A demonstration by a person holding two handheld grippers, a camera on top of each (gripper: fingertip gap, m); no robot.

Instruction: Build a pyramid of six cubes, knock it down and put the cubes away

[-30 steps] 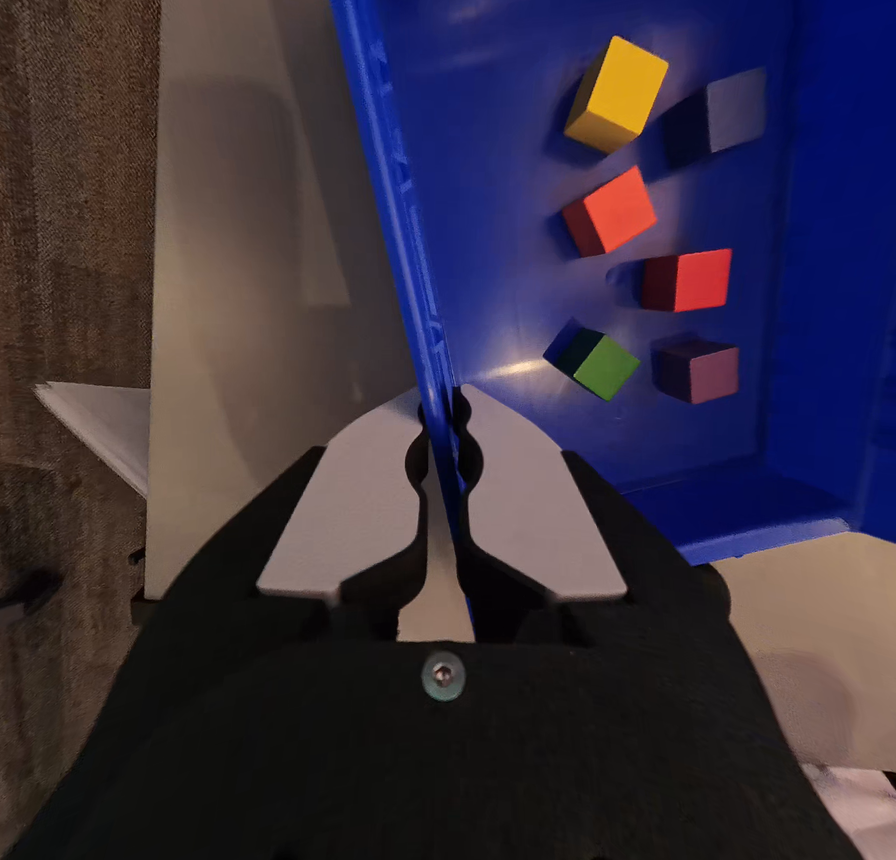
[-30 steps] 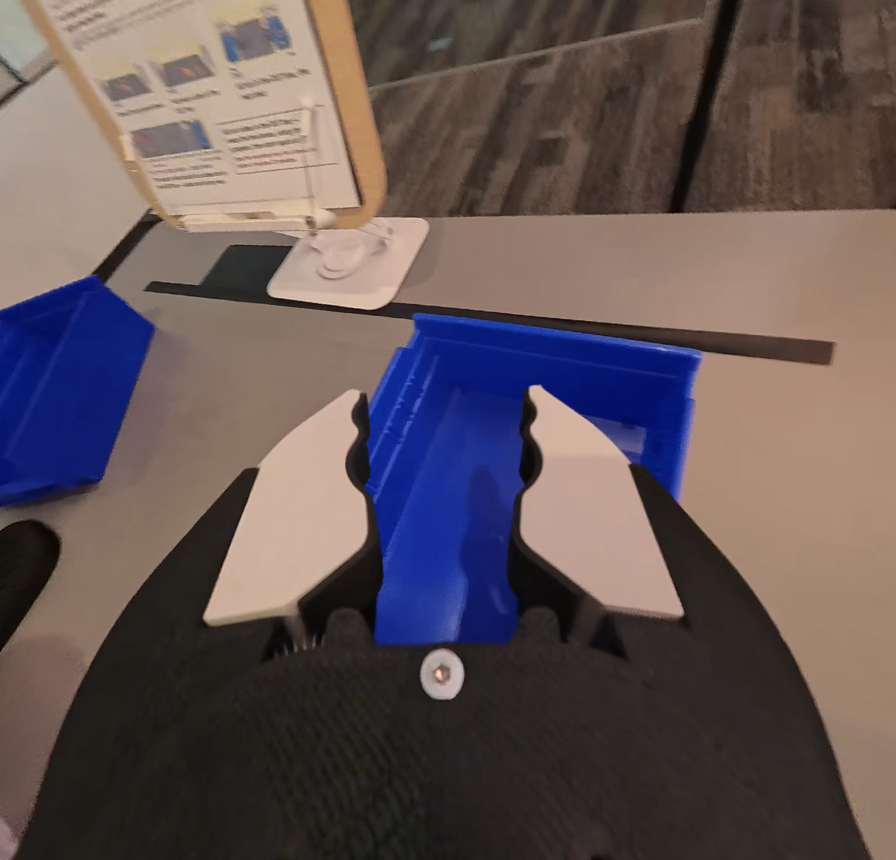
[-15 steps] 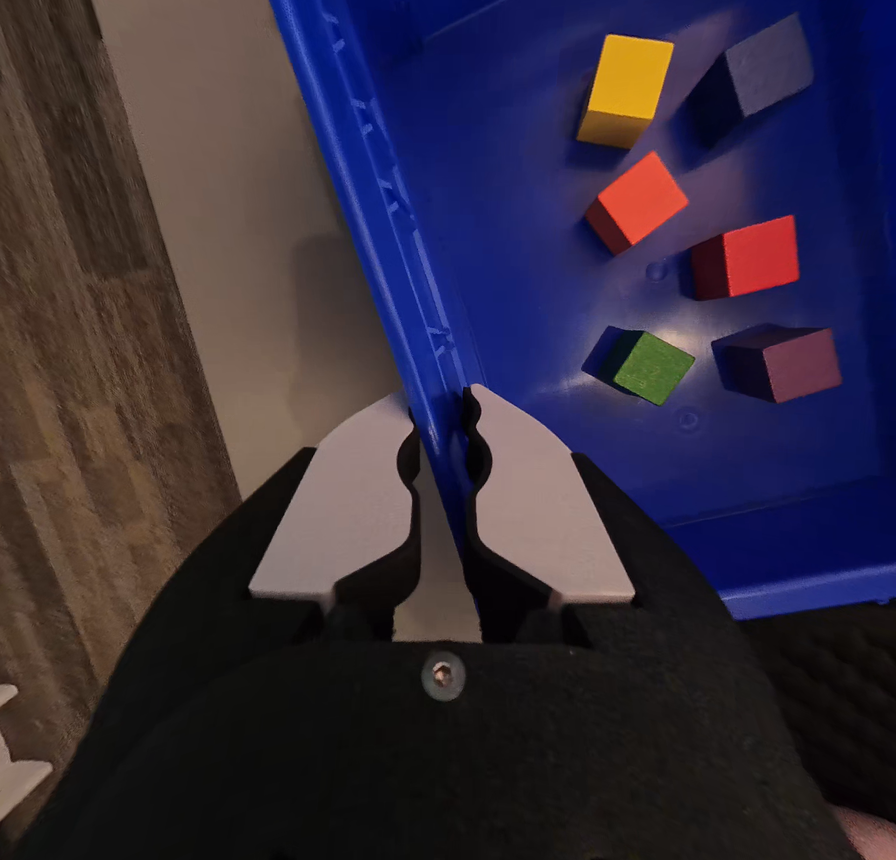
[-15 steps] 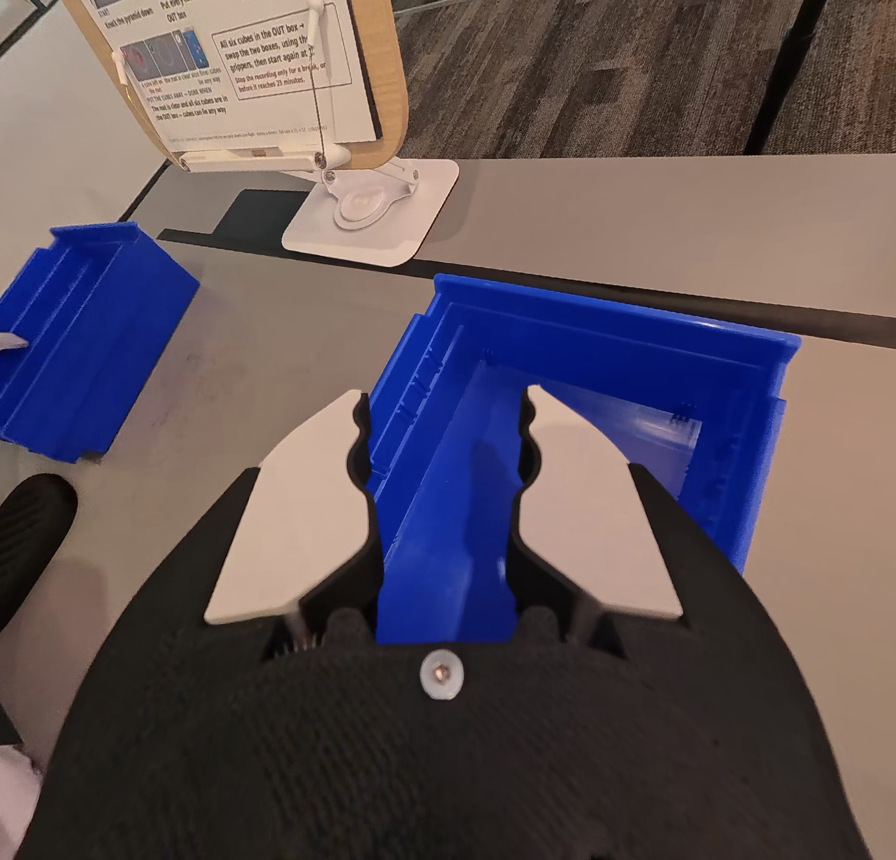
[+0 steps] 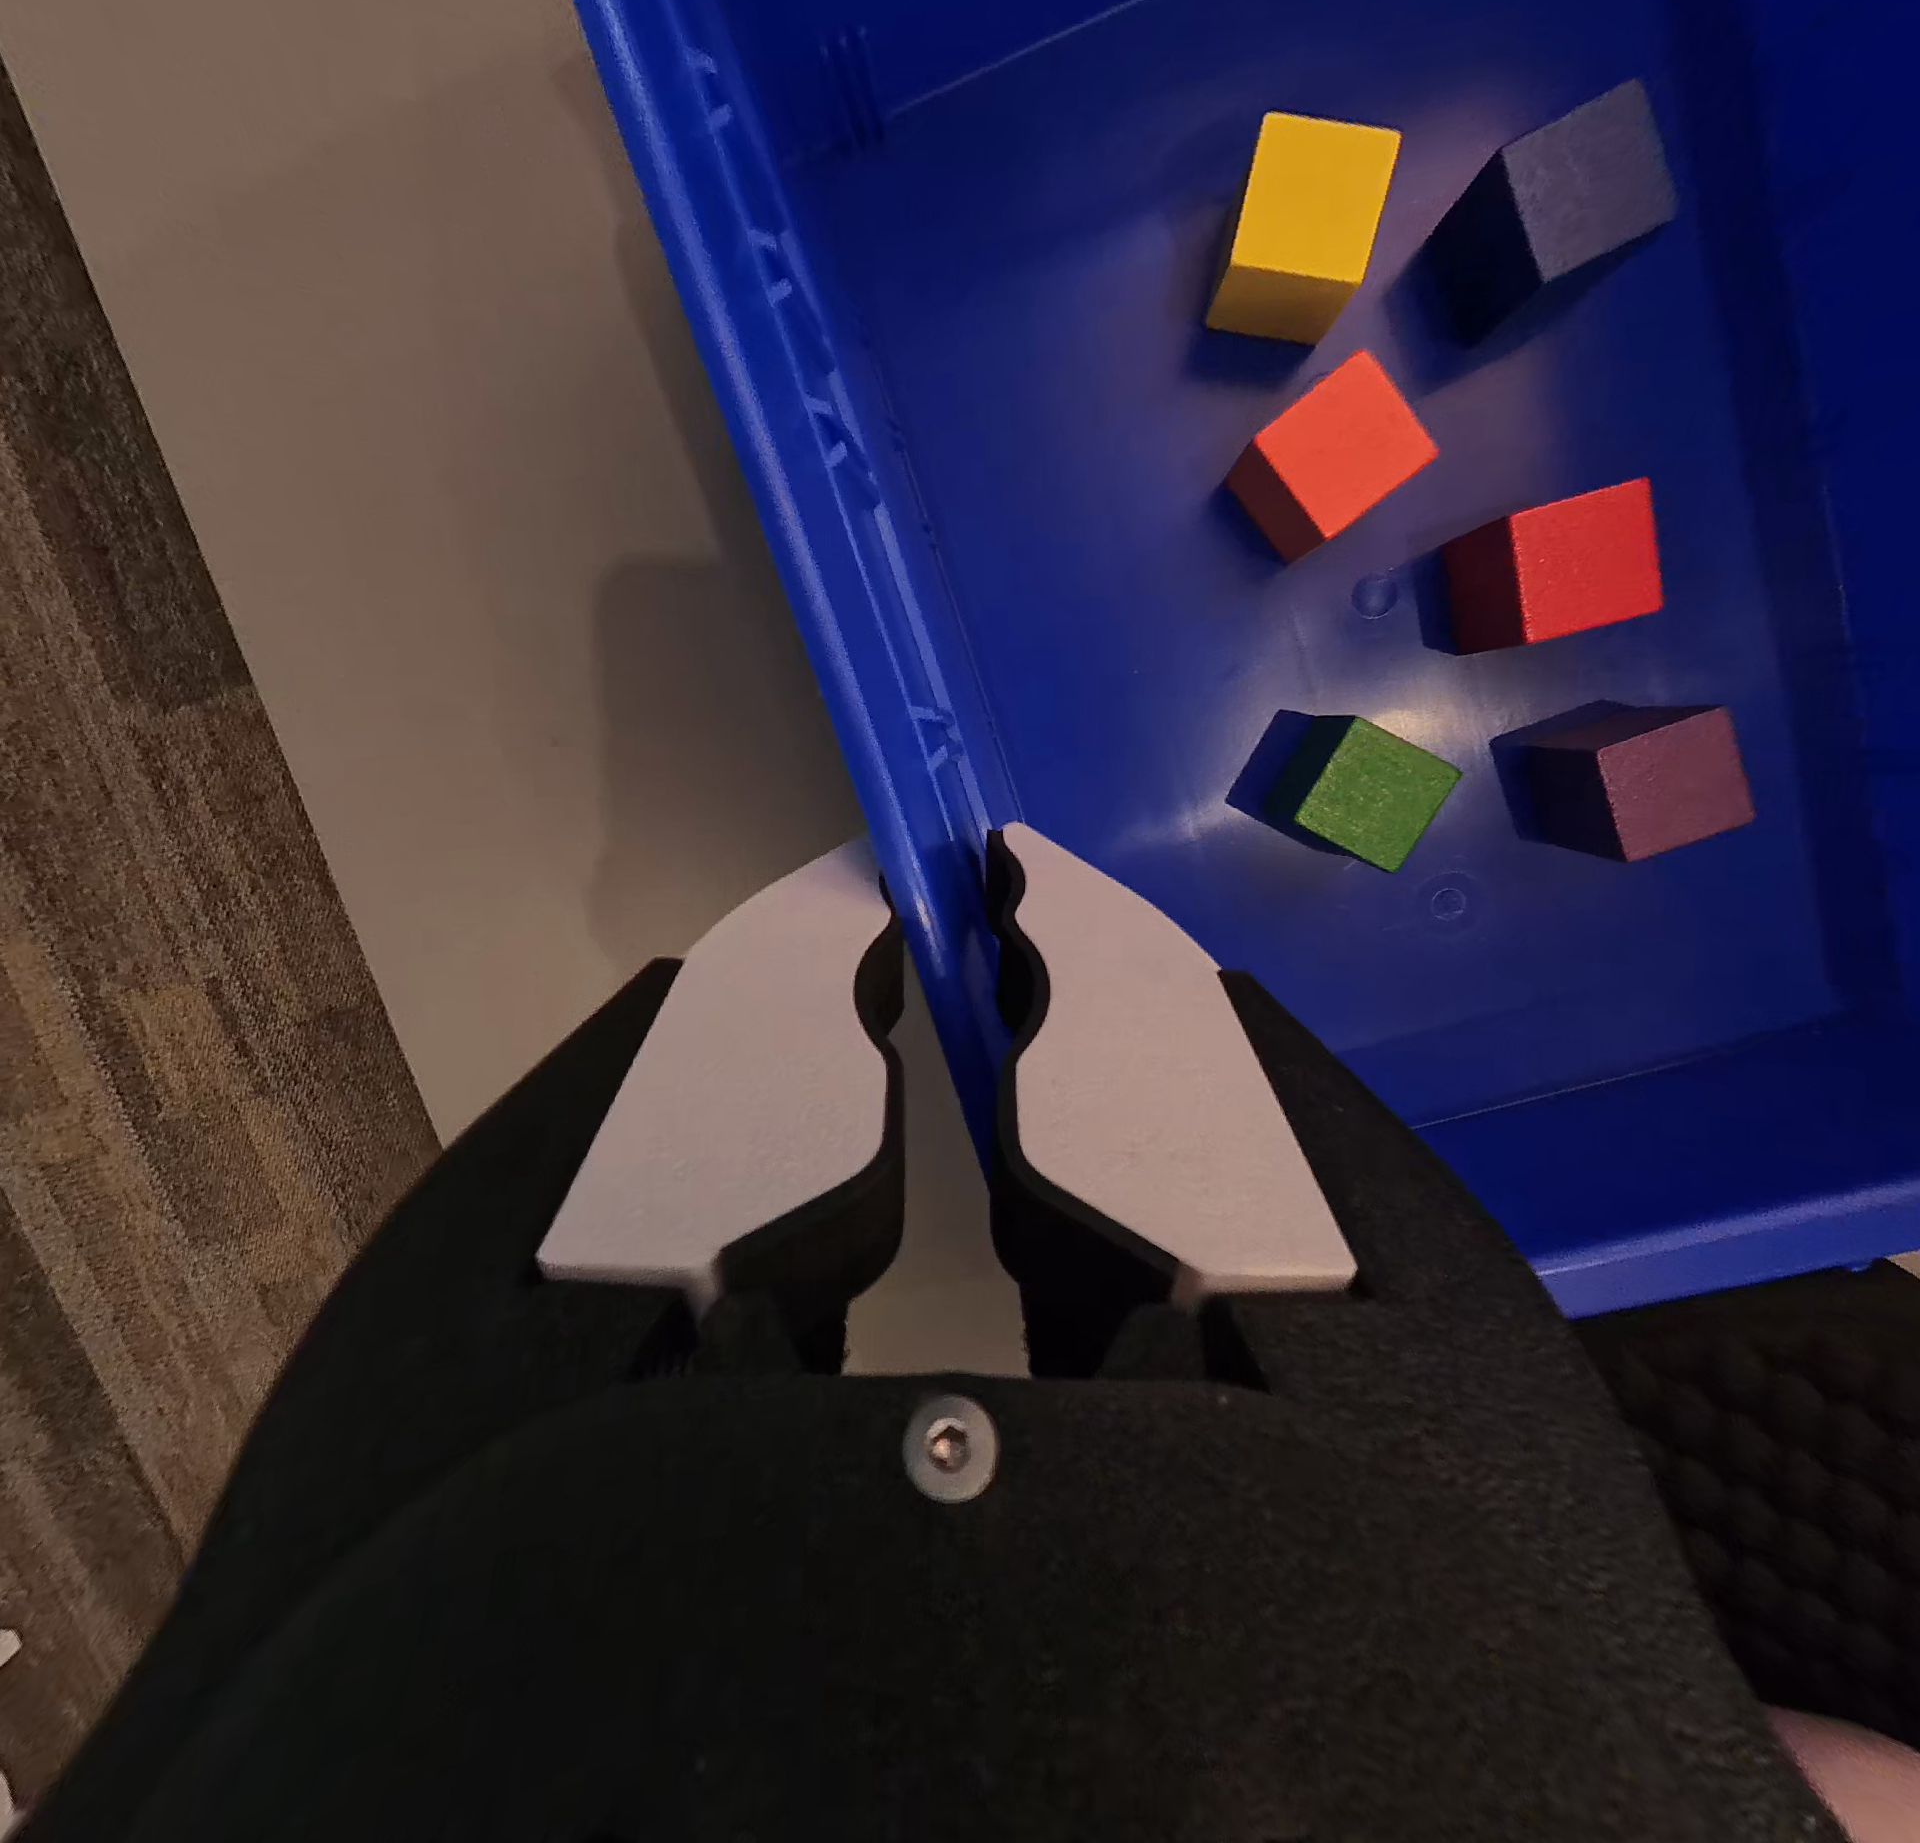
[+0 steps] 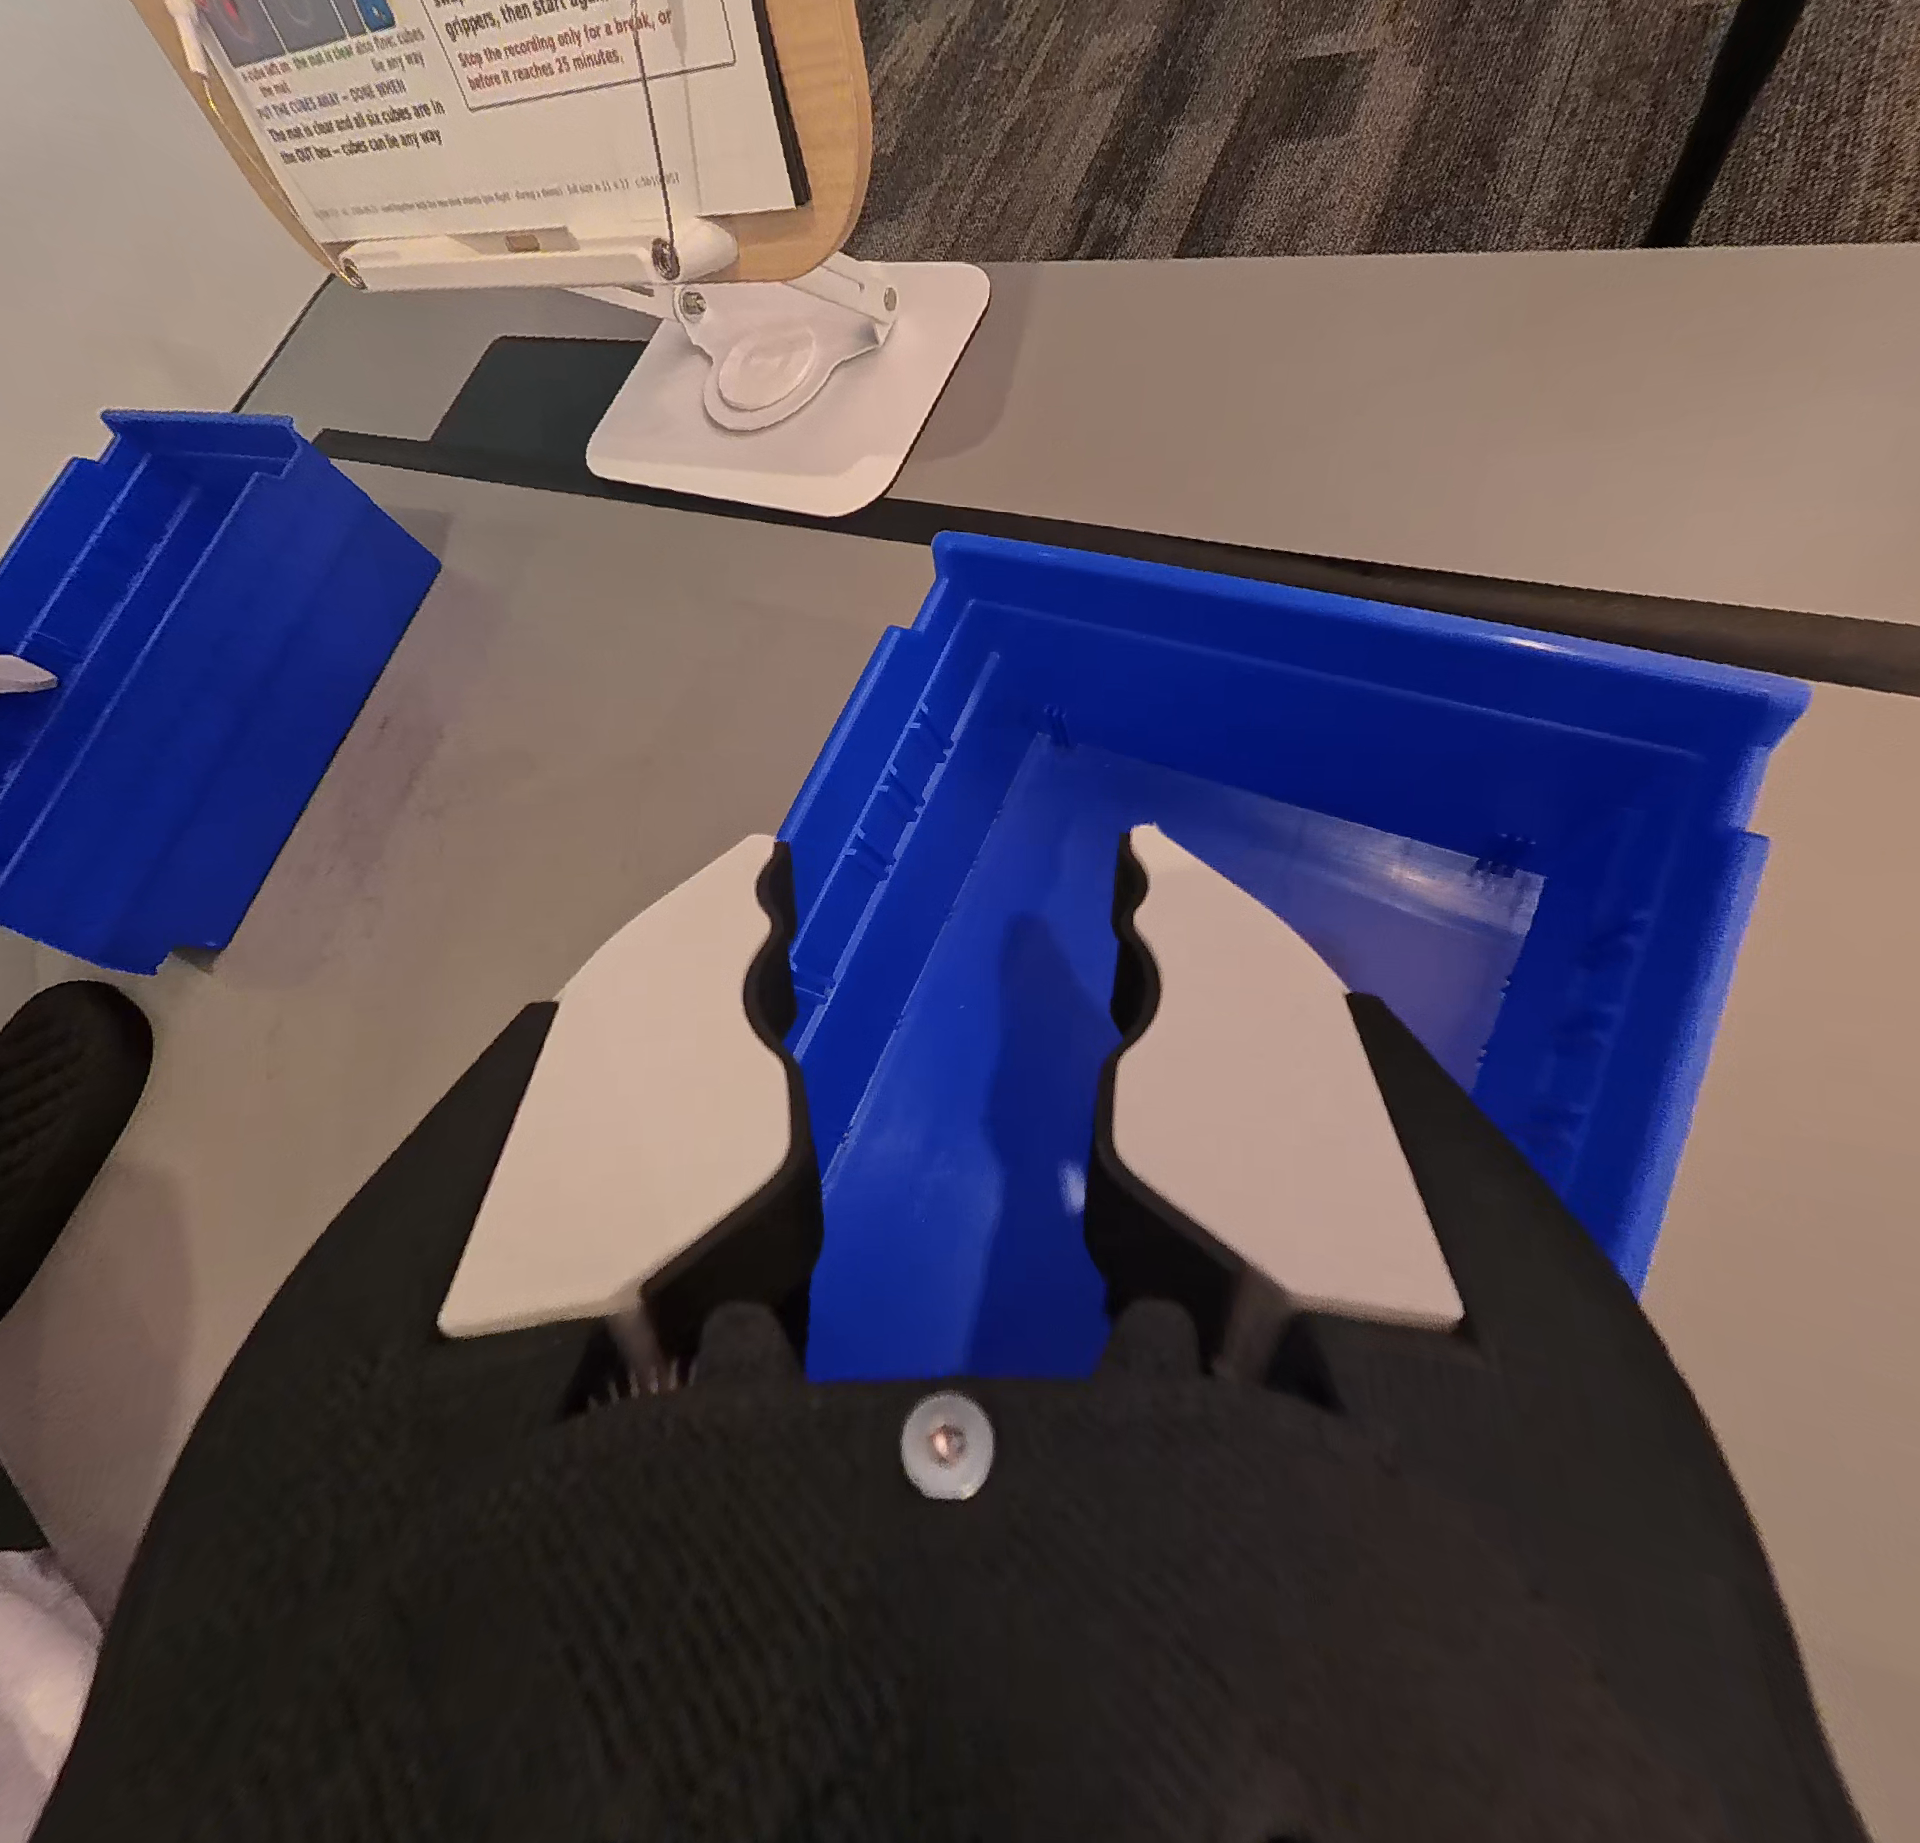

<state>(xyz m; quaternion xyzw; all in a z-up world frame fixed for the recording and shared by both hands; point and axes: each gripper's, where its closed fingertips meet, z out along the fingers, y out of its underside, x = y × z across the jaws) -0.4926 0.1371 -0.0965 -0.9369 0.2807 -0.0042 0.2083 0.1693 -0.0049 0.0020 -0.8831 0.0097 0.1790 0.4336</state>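
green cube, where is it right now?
Left wrist view: the small green wooden cube lies on the floor of the blue plastic bin, left of the purple cube, below the orange cube, nearest the left gripper.

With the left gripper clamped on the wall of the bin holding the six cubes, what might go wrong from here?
1. The left gripper pinches only the thin side wall of the blue bin, so the bin could tilt or slip.
2. The loose cubes, such as the green cube and yellow cube, could slide and tumble.
3. The right gripper, open over the empty bin, may snag its wall.
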